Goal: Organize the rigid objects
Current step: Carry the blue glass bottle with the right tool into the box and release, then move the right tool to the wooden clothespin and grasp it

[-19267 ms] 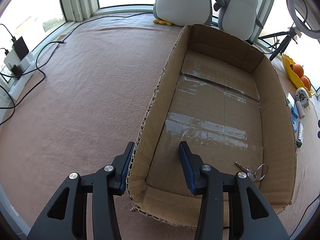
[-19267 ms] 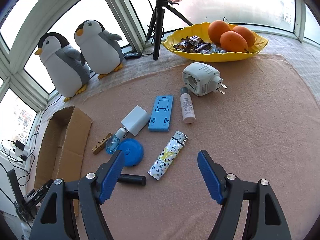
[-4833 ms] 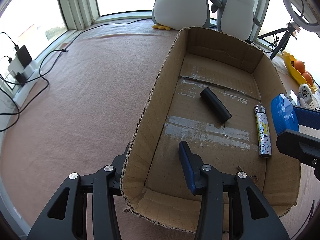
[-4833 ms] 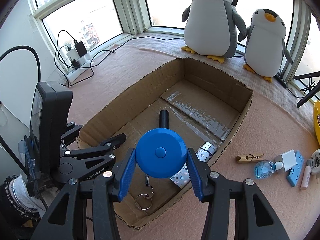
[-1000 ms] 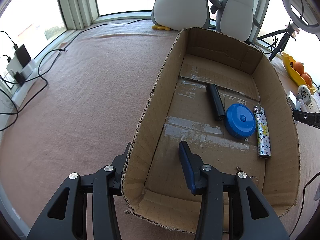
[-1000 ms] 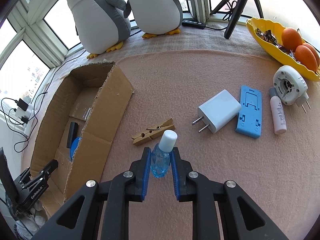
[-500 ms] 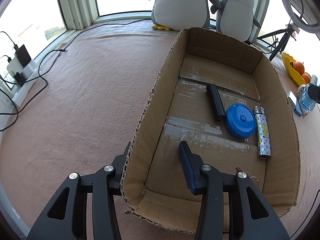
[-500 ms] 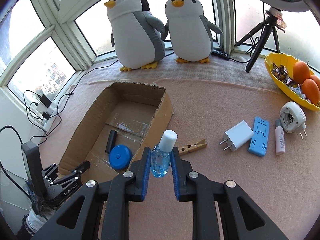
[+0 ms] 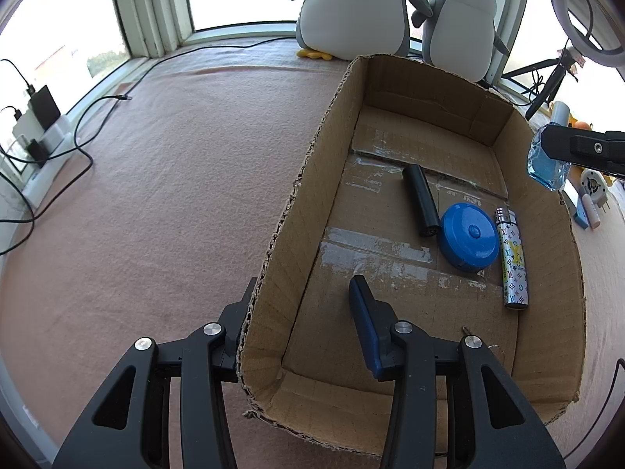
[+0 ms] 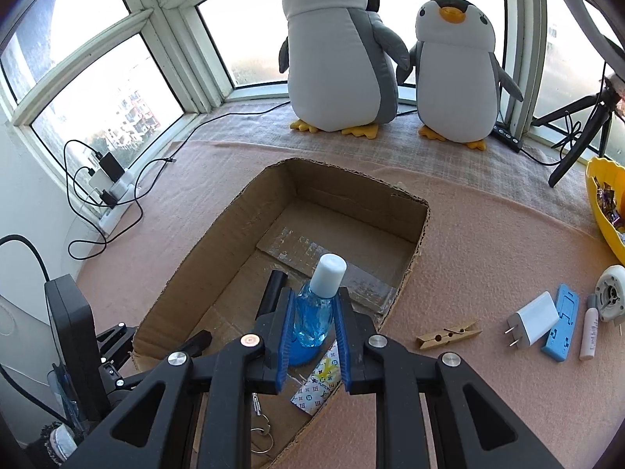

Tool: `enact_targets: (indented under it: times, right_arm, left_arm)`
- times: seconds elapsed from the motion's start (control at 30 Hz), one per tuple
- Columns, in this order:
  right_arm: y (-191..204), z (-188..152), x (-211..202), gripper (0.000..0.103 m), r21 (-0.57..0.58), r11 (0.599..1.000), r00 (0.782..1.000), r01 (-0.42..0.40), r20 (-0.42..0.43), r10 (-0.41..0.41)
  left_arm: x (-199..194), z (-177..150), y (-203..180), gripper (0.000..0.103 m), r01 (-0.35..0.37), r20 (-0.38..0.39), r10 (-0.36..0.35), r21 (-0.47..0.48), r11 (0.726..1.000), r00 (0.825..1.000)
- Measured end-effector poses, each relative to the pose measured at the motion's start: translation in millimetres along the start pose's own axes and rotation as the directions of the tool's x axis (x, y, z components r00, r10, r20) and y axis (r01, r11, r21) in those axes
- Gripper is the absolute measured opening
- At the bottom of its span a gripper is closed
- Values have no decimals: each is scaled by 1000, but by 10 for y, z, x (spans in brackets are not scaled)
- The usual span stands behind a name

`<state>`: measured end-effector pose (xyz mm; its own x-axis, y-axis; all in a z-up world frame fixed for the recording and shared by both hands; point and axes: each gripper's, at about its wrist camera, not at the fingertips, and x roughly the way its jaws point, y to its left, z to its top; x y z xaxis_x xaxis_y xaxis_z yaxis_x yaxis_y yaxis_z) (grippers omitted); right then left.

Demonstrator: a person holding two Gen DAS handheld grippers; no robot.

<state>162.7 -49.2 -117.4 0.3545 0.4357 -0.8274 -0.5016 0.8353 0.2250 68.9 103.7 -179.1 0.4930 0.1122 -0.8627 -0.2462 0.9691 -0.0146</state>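
A long open cardboard box (image 9: 543, 234) lies on the pink mat. On its floor lie a black cylinder (image 9: 421, 200), a blue round case (image 9: 468, 236), a patterned lighter (image 9: 512, 258) and a key ring (image 10: 259, 435). My right gripper (image 10: 312, 312) is shut on a small blue bottle with a white cap (image 10: 314, 322), held upright above the box's right side; the bottle (image 9: 545, 168) also shows in the left wrist view. My left gripper (image 9: 302, 297) straddles the box's near-left wall, outer finger against the cardboard, inner finger standing apart inside.
On the mat right of the box lie a wooden clothespin (image 10: 448, 335), a white charger (image 10: 531, 318), a blue phone stand (image 10: 560, 320), a pale tube (image 10: 590, 330) and a round plug (image 10: 611, 293). A yellow bowl (image 10: 605, 203), two plush penguins (image 10: 340, 51) and cables (image 10: 109, 191) line the edges.
My right gripper has lifted the blue bottle off the mat and carried it left, to above the box. The left gripper and the box contents have not moved.
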Motion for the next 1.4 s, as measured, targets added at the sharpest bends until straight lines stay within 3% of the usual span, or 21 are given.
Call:
enact_targets:
  times: [0.17,0.23,0.3,0.37,0.63,1.0,1.4]
  right_arm:
    - [49,4,35,19,-15,1000,1000,-17,-3,17]
    - [74,2,11,26,-25,999,1000,-29,6,29]
    - [96,2,-43,45,-36,999,999,-26,32,27]
    - [104,4,-87,50,-43,999,998,-25,51,27]
    - [-31,-20,-158,50,-9,999,998,-35,56,35]
    - [-575,-97,-519,50,64,998,992,-20,124,12]
    - [-1268,-209,-425,53,221,975,999,-28,39,20]
  left_arm:
    - [0,0,1,43,0,0,0,0,1000,1000]
    - [0,0,1,43,0,0,0,0,1000,1000]
    - [-1,0,2,43,0,0,0,0,1000,1000]
    - [0,0,1,43,0,0,0,0,1000,1000]
    - [0,0,1,43,0,0,0,0,1000,1000]
    - [0,-1,0,43,0,0,0,0,1000,1000]
    - [4,6,5,43,-7,0,7,6,1000,1000]
